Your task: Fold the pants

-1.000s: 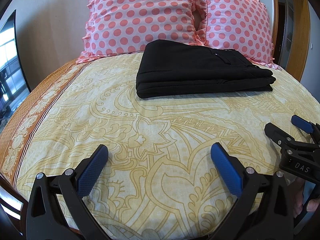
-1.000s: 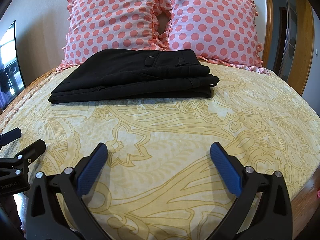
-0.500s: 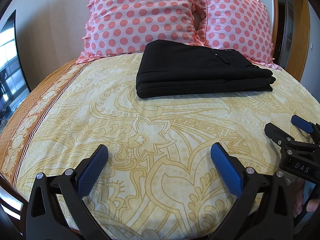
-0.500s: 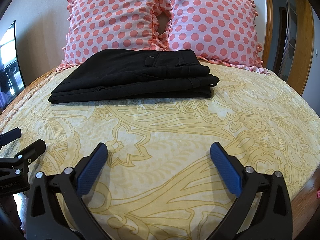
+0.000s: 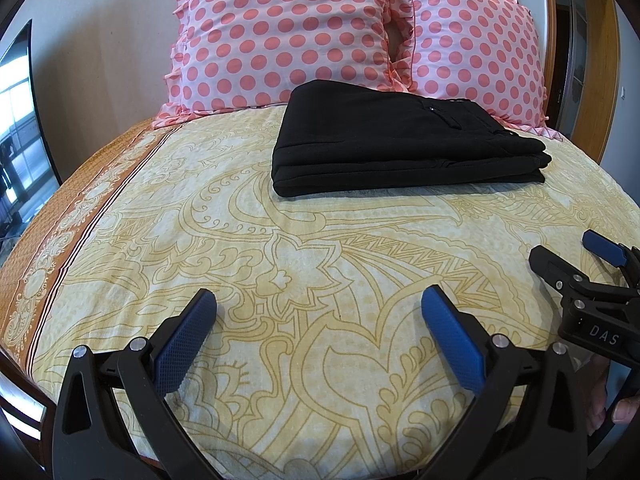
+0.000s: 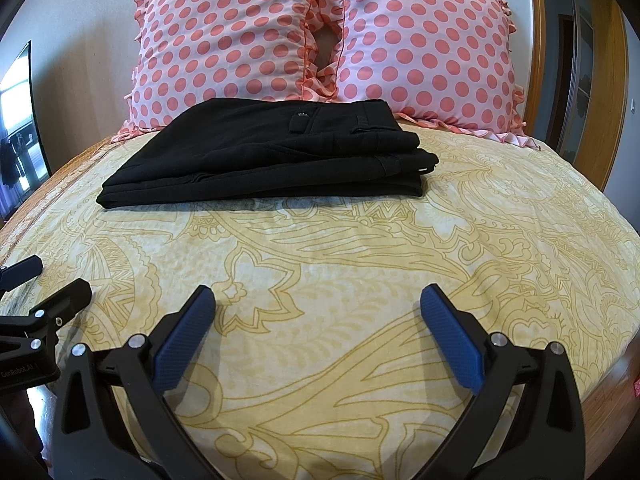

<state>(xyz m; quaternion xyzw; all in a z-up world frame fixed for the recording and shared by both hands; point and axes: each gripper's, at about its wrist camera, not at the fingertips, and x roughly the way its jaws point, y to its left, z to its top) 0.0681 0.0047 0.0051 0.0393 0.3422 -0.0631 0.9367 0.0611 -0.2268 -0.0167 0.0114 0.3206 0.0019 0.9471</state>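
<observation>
Black pants (image 5: 400, 148) lie folded into a flat stack of layers on the yellow patterned bedspread (image 5: 304, 264), just in front of the pillows; they also show in the right wrist view (image 6: 272, 156), waistband to the right. My left gripper (image 5: 318, 304) is open and empty, low over the near part of the bed, well short of the pants. My right gripper (image 6: 318, 304) is open and empty, beside the left one. The right gripper also shows at the right edge of the left wrist view (image 5: 572, 252), and the left gripper at the left edge of the right wrist view (image 6: 48, 280).
Two pink polka-dot pillows (image 5: 280, 36) (image 6: 428, 56) lean against the headboard behind the pants. An orange border (image 5: 68, 216) runs along the bed's left edge. A window (image 5: 16, 120) is at the left, a wooden frame and doorway (image 6: 576, 80) at the right.
</observation>
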